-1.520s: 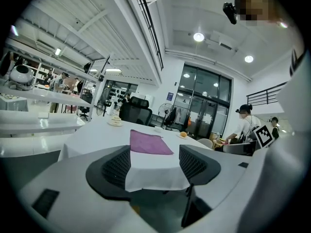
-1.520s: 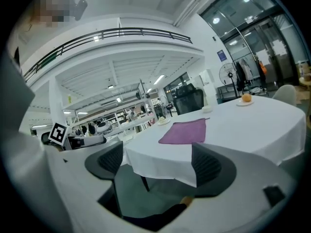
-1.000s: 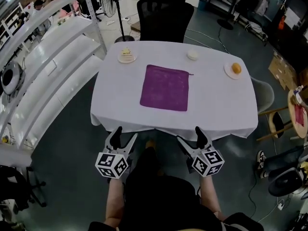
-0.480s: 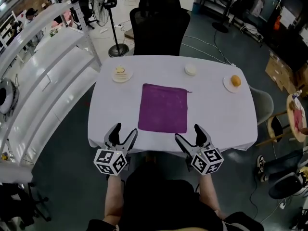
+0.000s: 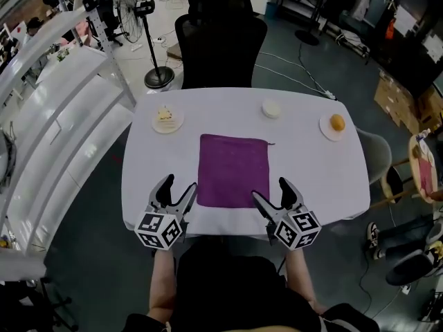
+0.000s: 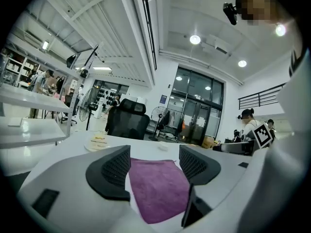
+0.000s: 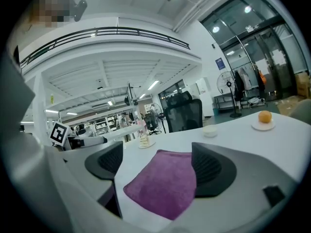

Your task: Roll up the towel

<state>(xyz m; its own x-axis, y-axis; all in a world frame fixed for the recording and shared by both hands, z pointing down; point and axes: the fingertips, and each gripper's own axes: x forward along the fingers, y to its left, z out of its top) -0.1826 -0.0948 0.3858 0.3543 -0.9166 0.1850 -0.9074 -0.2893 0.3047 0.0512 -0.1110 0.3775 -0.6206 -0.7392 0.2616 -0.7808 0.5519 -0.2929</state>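
A purple towel (image 5: 233, 171) lies flat and unrolled in the middle of the white-clothed table (image 5: 311, 178). It also shows between the jaws as the towel (image 6: 158, 188) in the left gripper view and the towel (image 7: 164, 183) in the right gripper view. My left gripper (image 5: 174, 193) hovers over the table's near edge, just left of the towel's near-left corner, open and empty. My right gripper (image 5: 271, 194) hovers at the near edge by the towel's near-right corner, also open with nothing held.
A plate with a small cake (image 5: 167, 118) sits at the far left, a small white dish (image 5: 271, 108) at the far middle, and a plate with an orange (image 5: 336, 124) at the far right. A black office chair (image 5: 220, 43) stands behind the table. White shelving (image 5: 48, 123) runs along the left.
The view has shifted forward, so the table and towel now lie closer beneath both grippers. The grippers have come from below the table's edge to over it. Both stay open.
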